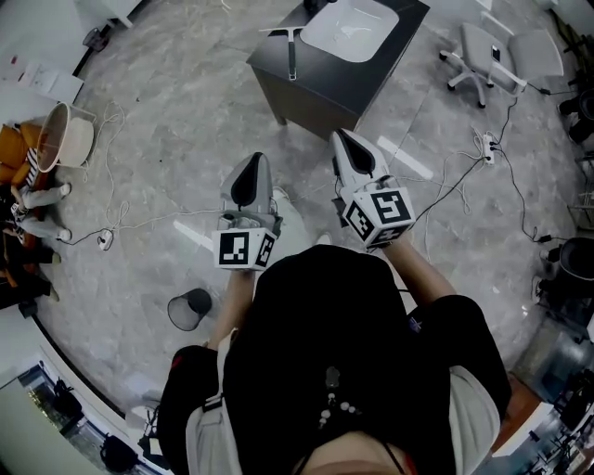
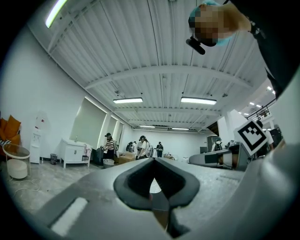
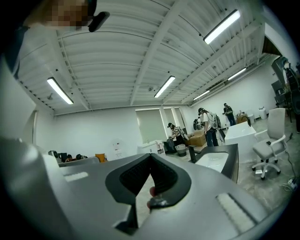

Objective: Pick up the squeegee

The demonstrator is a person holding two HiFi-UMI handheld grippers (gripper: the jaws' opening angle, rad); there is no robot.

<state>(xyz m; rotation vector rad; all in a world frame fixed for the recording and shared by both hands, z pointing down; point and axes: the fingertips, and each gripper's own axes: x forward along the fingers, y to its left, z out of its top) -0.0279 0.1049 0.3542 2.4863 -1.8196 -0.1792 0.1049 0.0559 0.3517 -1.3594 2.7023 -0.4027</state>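
Closest to the camera is the person's black shirt, with both tools held level just beyond it. The left hand-held gripper has its jaws together with nothing in them, and so does the right hand-held gripper. The squeegee lies on the dark desk well ahead, just beside the white basin, its blade end toward the far edge as far as I can make out. Judging by that gap, the step in hand is the approach. To do it well, close in over the open floor, part one tool's jaws before arriving, and line them across the narrow handle rather than the wide blade.
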